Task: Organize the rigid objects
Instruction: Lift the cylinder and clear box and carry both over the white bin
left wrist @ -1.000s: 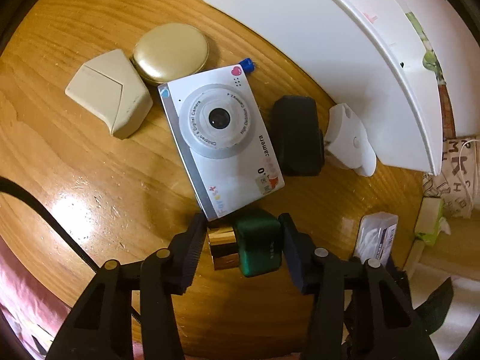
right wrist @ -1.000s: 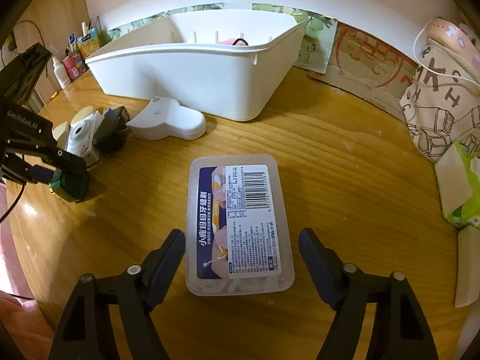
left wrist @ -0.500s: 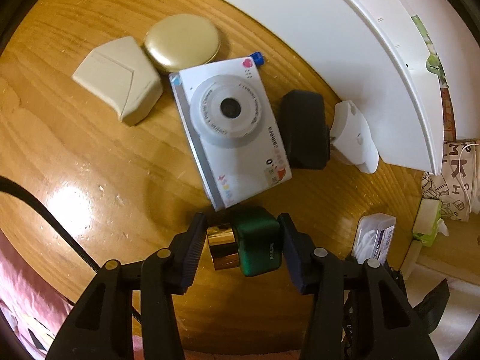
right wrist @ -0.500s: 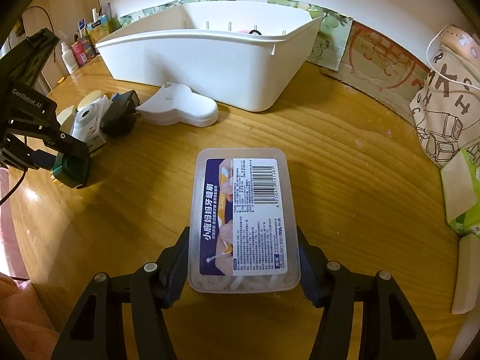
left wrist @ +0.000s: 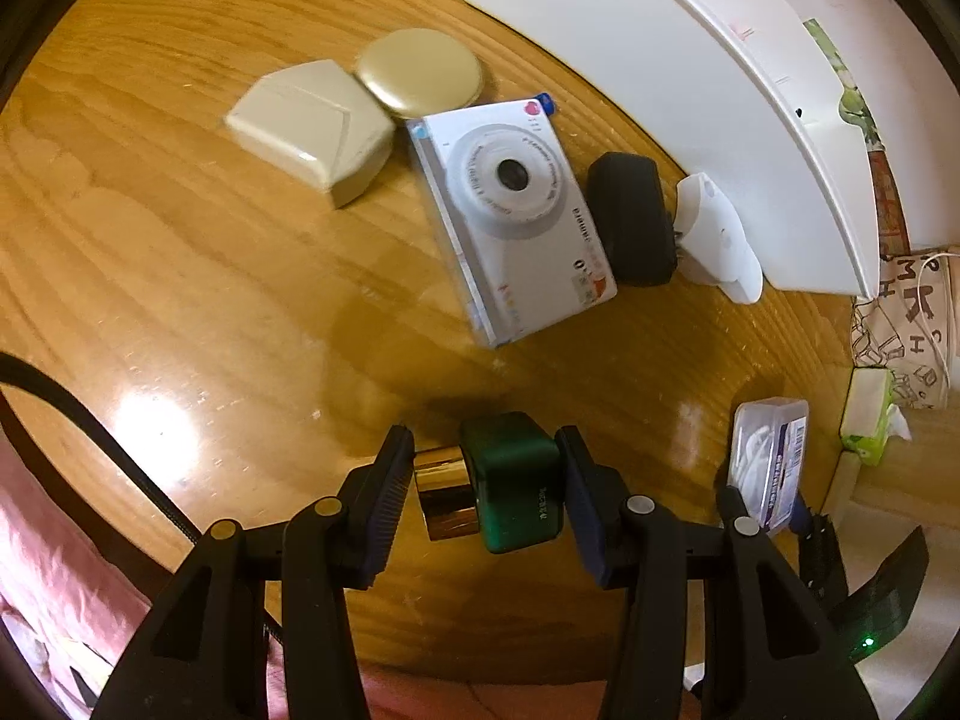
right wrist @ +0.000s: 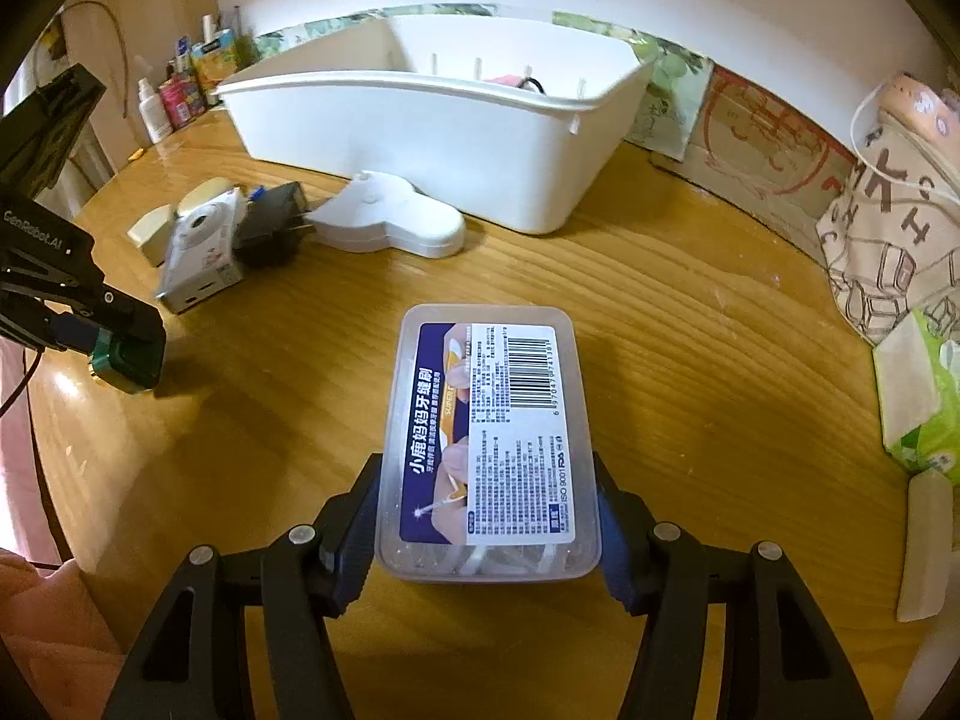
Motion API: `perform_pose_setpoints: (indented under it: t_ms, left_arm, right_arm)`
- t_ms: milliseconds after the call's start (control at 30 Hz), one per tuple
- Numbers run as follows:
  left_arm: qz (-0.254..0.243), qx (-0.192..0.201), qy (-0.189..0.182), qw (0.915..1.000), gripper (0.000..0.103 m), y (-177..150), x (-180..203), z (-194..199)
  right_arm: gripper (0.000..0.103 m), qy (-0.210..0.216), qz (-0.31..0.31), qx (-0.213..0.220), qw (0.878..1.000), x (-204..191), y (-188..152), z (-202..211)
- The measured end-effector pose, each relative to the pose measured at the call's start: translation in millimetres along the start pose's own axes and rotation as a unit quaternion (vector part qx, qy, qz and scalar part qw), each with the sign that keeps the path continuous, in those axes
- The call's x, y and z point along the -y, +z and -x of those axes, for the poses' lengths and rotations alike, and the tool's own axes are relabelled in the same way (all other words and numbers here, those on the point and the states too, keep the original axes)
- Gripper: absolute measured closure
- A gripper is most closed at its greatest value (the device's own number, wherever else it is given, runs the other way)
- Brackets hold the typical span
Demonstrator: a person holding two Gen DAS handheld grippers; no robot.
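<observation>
Green bottle w/ gold cap (left wrist: 504,489): on its side, pinched end to end, lifted off tabletop, near-left. Clear floss-pick box (right wrist: 489,450): label up, lengthwise near-to-far, near end clamped at both sides, center of table. Camera box (left wrist: 513,213) flat, far-left.

The clear plastic box (right wrist: 489,450) carries a label reading "小鹿妈妈牙缝刷", "SUPER", "ISO 9001 FDA" and a barcode. At nine o'clock, the left claw's black body (right wrist: 42,240) says "GenRobot.AI". The white camera (left wrist: 516,210) reads "camera".
</observation>
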State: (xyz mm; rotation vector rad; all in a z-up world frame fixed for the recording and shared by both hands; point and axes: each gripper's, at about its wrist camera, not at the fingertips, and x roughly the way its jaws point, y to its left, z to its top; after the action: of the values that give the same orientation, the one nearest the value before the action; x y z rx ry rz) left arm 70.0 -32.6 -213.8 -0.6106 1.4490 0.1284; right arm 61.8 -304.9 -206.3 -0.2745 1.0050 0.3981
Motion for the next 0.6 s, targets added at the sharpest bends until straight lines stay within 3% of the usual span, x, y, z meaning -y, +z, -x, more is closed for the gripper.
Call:
perform_pose_setpoints:
  t_ms: [333, 600]
  left_arm:
    - [-0.008, 0.014, 0.017, 0.9997, 0.051, -16.6, -13.5, 26.7]
    - [-0.029, 0.046, 0.033, 0.998, 0.051, -3.7, -20.7, 64.3]
  right_arm:
    - [0.041, 0.036, 0.041, 0.023, 0.998, -29.9, 19.2, 15.6]
    - [0.041, 0.064, 0.082, 0.059, 0.993, -59.5, 51.8, 34.4]
